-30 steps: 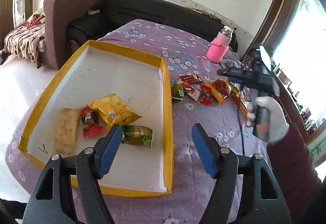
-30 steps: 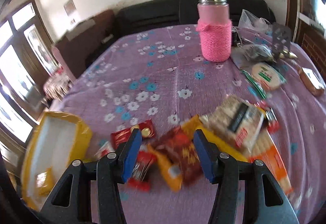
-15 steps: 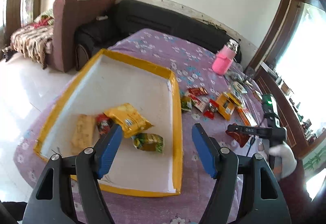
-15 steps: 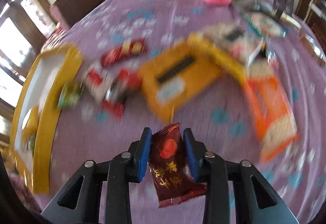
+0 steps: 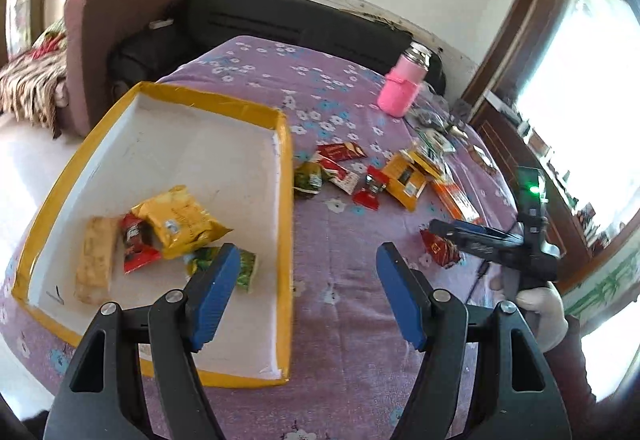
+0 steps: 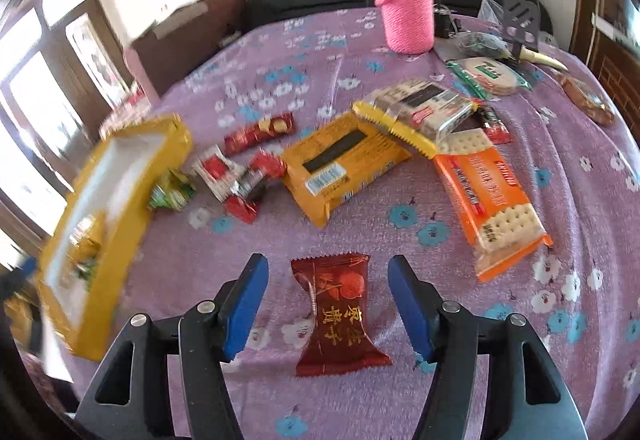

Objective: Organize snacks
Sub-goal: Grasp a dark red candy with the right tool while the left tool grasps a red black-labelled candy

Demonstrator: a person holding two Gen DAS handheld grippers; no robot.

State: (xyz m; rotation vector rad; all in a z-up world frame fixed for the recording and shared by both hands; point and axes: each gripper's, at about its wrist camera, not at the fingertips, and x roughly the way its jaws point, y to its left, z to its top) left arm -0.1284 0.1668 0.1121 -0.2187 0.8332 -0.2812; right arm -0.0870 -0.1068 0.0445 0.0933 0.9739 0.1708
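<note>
- Two claws are in my view. My right claw [image 6: 326, 300] is opening, the dark red candy packet [image 6: 338, 316] between its pads, touched by neither, lying on the purple flowered surface [image 6: 280, 80].
- My left claw [image 5: 306, 292] gapes, empty, above the near right side of the yellow-rimmed tray [image 5: 286, 200].
- Four snacks lie in the tray's near left part.
- Beyond the packet, loose snacks crowd mid-surface; a pink bottle [image 6: 406, 16] stands at the far edge.
</note>
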